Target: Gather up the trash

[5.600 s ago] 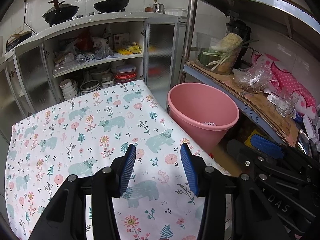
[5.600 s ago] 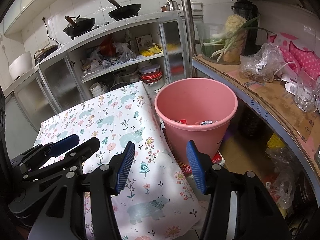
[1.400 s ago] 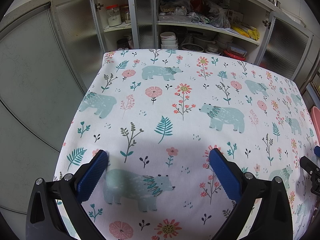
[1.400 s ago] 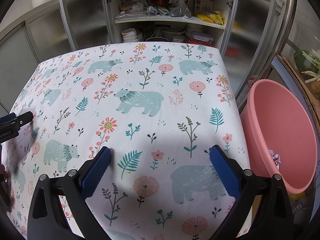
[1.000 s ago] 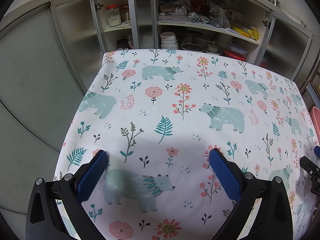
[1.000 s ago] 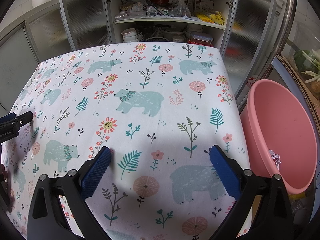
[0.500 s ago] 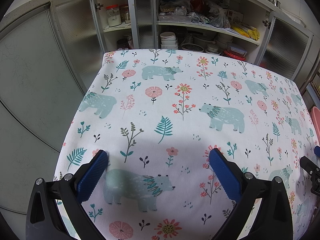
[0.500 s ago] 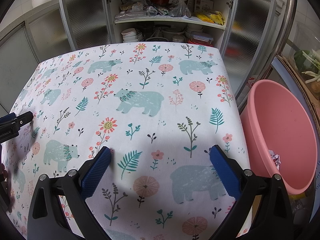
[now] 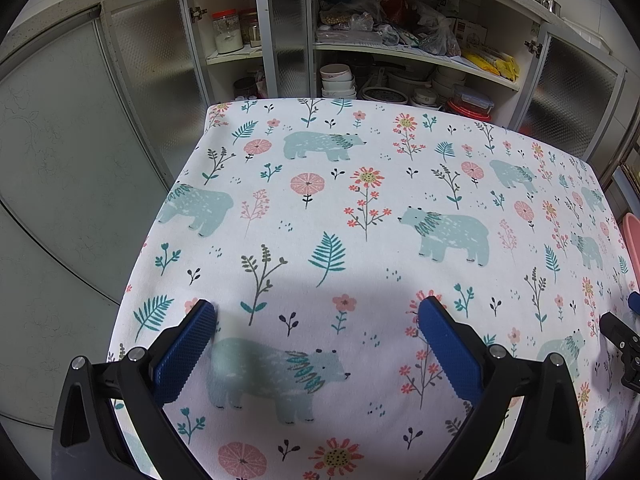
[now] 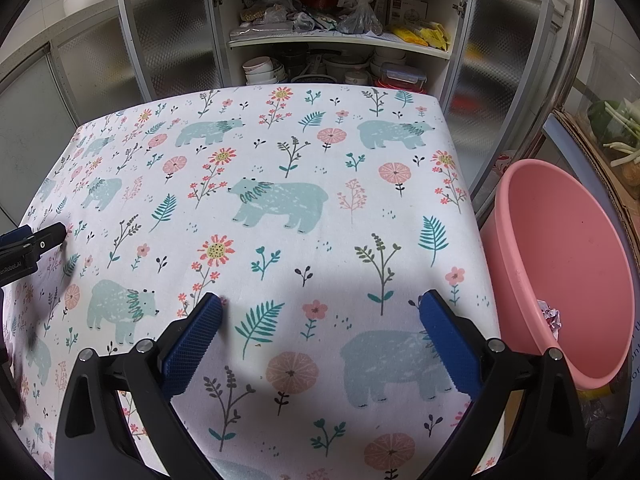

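A table covered by a white cloth (image 9: 360, 240) printed with bears and flowers fills both views, and I see no loose trash on it. My left gripper (image 9: 316, 312) hovers open over the cloth's near left part, nothing between its blue pads. My right gripper (image 10: 320, 306) hovers open over the near right part, also empty. A pink bin (image 10: 560, 264) stands beside the table's right edge, with a crumpled silvery scrap (image 10: 550, 316) inside. The tip of the other gripper shows at the side of each view.
Behind the table an open cupboard (image 10: 340, 40) holds bags, packets, bowls and lidded boxes. Frosted cabinet doors (image 9: 152, 68) flank it. A shelf with greens (image 10: 616, 136) runs along the right, above the bin. The pink bin's rim (image 9: 632, 236) shows at the left wrist view's right edge.
Over the last second and a half nothing has moved. Since 5.6 s ago both grippers have swung from facing the bin to hovering over the tablecloth, with their fingers set wider apart.
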Demonstrator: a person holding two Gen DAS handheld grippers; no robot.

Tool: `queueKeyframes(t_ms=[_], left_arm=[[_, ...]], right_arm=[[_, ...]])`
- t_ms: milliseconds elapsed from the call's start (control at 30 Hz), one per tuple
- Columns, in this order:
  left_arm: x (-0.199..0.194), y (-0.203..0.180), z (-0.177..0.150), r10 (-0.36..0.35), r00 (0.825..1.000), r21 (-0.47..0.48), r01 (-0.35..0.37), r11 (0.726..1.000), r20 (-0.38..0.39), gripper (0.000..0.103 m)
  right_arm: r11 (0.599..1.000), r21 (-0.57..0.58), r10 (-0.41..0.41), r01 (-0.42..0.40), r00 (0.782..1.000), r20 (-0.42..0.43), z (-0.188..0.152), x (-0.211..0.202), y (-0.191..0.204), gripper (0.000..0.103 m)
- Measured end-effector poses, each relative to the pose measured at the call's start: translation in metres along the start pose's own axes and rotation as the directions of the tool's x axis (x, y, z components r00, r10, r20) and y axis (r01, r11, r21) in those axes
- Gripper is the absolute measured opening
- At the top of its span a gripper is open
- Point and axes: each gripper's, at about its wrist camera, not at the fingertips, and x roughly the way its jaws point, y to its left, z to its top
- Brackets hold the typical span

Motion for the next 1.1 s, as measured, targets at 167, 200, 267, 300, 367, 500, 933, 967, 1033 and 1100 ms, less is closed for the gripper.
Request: queueKeyframes(t_ms=[167,200,267,300,367,500,933,967,1033,1100], left_arm=[[0.000,0.000,0.000,0.000,1.000,0.000,0.000,1.000,0.000,0.099],[0.000,0.000,0.000,0.000,1.000,0.000,0.000,1.000,0.000,0.099],[0.000,0.000,0.000,0.000,1.000,0.000,0.000,1.000,0.000,0.099],[0.000,0.000,0.000,0.000,1.000,0.000,0.000,1.000,0.000,0.099],[0.000,0.000,0.000,0.000,1.000,0.000,0.000,1.000,0.000,0.099],[0.000,0.000,0.000,0.000,1.000,0.000,0.000,1.000,0.000,0.099],[-0.003,0.002,-0.003,0.005,1.000,-0.009,-0.005,1.000,-0.002,0.099],[-0.004,0.002,-0.004,0.005,1.000,-0.009,-0.005,1.000,-0.002,0.099],[-0.005,0.002,-0.006,0.003,1.000,-0.006,-0.003,1.000,-0.002,0.099],[-0.008,0.002,-0.010,0.002,1.000,-0.004,-0.002,1.000,-0.001,0.099]], right_arm=[[1.000,0.000,0.000,0.000,1.000,0.000,0.000,0.000,0.000,0.100],[1.000,0.000,0.000,0.000,1.000,0.000,0.000,0.000,0.000,0.100],[1.000,0.000,0.000,0.000,1.000,0.000,0.000,0.000,0.000,0.100],[1.000,0.000,0.000,0.000,1.000,0.000,0.000,0.000,0.000,0.100],[1.000,0.000,0.000,0.000,1.000,0.000,0.000,-0.001,0.000,0.100],[1.000,0.000,0.000,0.000,1.000,0.000,0.000,-0.001,0.000,0.100],[1.000,0.014,-0.005,0.005,1.000,-0.001,-0.003,-0.003,-0.001,0.100],[1.000,0.020,-0.001,0.001,1.000,0.000,-0.004,-0.004,-0.002,0.100],[1.000,0.020,-0.007,0.007,1.000,-0.001,-0.003,-0.003,-0.003,0.100],[1.000,0.019,-0.010,0.010,1.000,-0.002,-0.002,-0.002,-0.002,0.100]])
